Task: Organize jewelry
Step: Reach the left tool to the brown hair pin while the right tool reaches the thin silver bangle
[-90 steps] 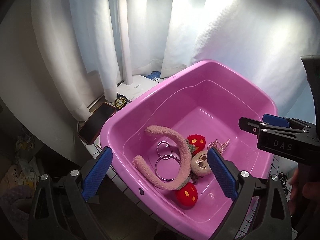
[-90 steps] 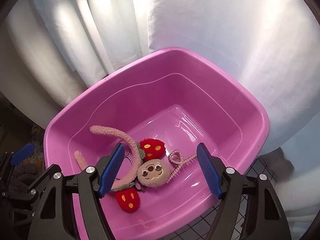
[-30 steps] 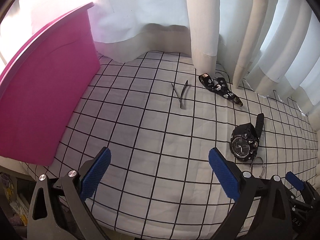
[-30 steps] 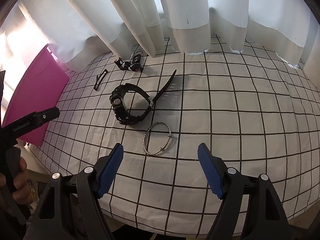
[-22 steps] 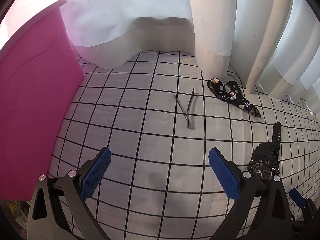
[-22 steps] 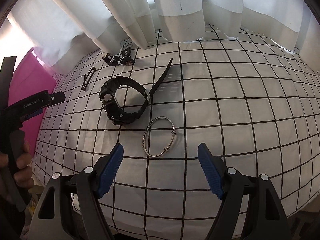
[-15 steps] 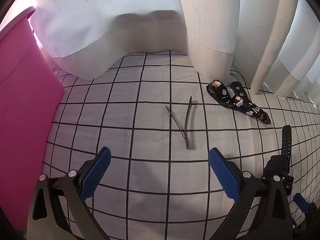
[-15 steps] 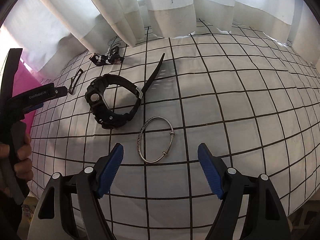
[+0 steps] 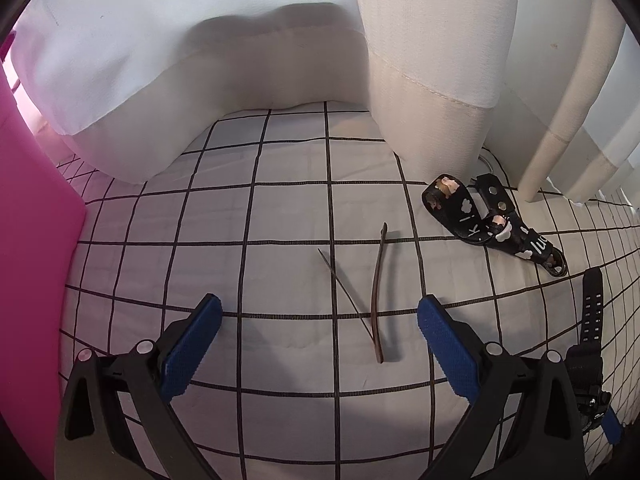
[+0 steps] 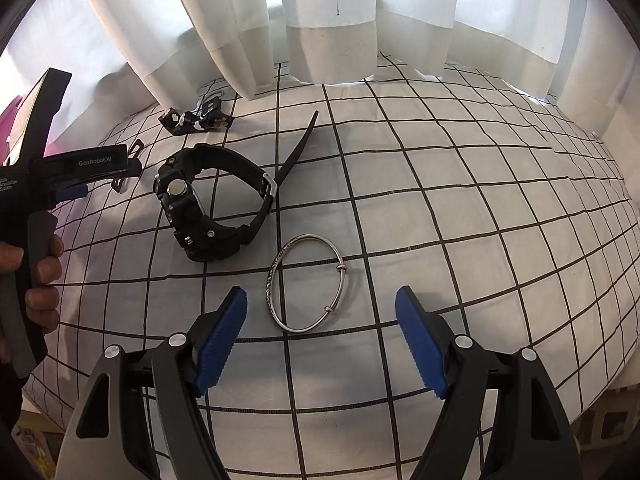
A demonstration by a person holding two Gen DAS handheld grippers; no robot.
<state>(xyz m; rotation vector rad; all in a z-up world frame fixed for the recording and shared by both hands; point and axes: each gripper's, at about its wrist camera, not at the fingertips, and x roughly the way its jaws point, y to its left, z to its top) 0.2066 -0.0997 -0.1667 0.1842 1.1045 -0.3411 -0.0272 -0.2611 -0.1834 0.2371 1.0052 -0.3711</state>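
My left gripper [image 9: 318,326] is open and empty, low over the white checked cloth [image 9: 280,208]. A thin brown hair clip [image 9: 376,292] lies just ahead of it, between the fingers and nearer the right one. A black printed strap [image 9: 492,220] lies at the right by the curtain. My right gripper [image 10: 320,326] is open and empty, with a silver bangle [image 10: 306,282] lying between its fingertips. A black sport watch [image 10: 212,208] lies to the upper left of the bangle; its band [image 9: 592,304] shows in the left wrist view.
The pink tub's wall [image 9: 32,240] stands at the left edge. White curtains [image 10: 332,20] hang along the back of the cloth. The left gripper's body [image 10: 72,168] and the hand holding it show at the left of the right wrist view.
Both grippers left the pink tub and swung to the checked cloth. The left one has closed in on the hair clip, the right one on the bangle. Both stay open.
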